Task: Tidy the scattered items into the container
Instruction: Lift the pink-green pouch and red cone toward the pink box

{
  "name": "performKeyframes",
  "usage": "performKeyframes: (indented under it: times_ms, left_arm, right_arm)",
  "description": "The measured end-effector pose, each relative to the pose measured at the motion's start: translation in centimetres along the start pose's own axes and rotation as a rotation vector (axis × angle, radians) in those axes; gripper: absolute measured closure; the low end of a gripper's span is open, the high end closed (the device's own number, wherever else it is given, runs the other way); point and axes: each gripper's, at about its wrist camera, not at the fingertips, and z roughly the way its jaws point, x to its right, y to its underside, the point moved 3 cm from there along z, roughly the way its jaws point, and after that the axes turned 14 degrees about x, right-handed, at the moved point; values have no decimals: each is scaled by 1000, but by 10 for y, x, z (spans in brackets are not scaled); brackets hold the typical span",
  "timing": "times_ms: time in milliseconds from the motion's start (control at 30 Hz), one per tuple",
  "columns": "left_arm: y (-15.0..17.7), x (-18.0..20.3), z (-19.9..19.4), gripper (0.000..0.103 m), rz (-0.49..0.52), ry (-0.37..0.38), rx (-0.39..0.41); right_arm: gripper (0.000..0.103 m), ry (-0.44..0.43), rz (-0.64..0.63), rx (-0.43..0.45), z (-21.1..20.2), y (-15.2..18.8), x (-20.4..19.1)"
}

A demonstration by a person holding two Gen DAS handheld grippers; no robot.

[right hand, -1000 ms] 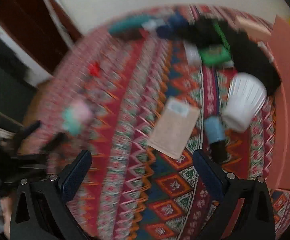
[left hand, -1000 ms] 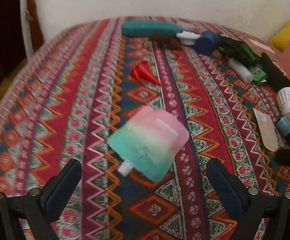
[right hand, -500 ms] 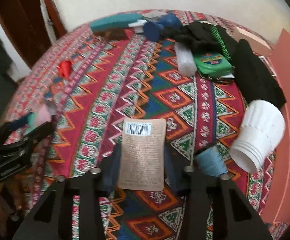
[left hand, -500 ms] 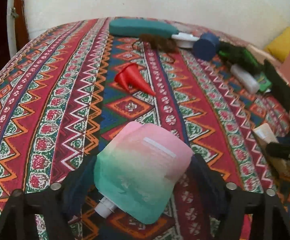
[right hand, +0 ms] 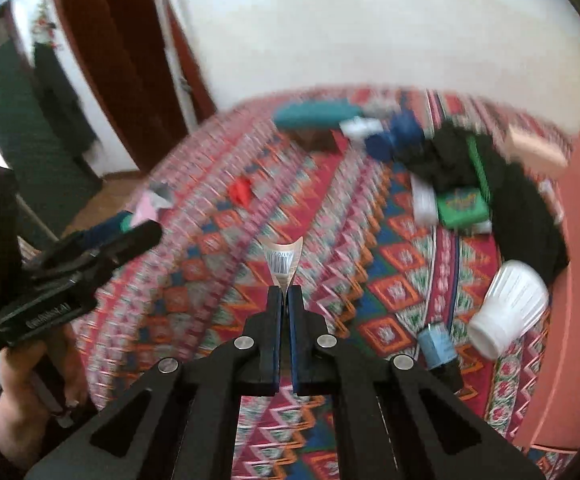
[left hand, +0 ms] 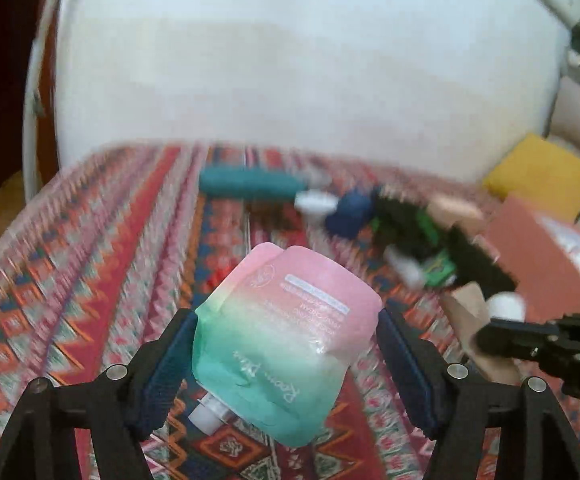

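Since half a second ago, both held items have been raised off the cloth (left hand: 89,264). The pouch (left hand: 285,340) is clamped between the pads of the left gripper (left hand: 285,364) and is carried tilted above the cloth's near edge, pink end up and white spout (left hand: 207,420) down. The card (right hand: 283,266) is pinched between the nearly closed fingers of the right gripper (right hand: 283,300); its barcode end is bent into a V above the fingertips. In the left view, the card is seen as a brown sheet held at the right edge.

Along the far edge of the cloth, a teal case (right hand: 316,114), a white cap (right hand: 360,126) and a blue spool (right hand: 392,138) are left lying. A red cone (right hand: 241,192) is seen towards the left side. Near the right edge lie a green packet (right hand: 462,204), black fabric (right hand: 526,216), a white cup (right hand: 508,310) on its side and a small blue bottle (right hand: 436,346). The salmon box (right hand: 570,300) stands at the right edge, just beside the cup. Much of both views is blurred.
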Motion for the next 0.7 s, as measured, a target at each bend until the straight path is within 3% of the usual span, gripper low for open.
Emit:
performKeyframes:
  times_ms: [133,300,400,467,700]
  left_arm:
    - [-42,5,-49,26,27,-29,144]
    - [-92,17,-140,26,116,-175,413]
    - [-105,30,-188,26,197,-266,541]
    - [-109,35,-208,26,227,-295,583]
    - [-118,53,-253,26,280,-318,661]
  right_arm:
    - [101,-41,-116,181,-56,-26,-47]
    - [101,-109,-243,400,-127,-48,-107]
    - [101,-149,-318,531,-170,-60,-143]
    - [101,-177,-367,616,-199,-68,-167]
    - [101,-242,-427,693,-240,-57,-209]
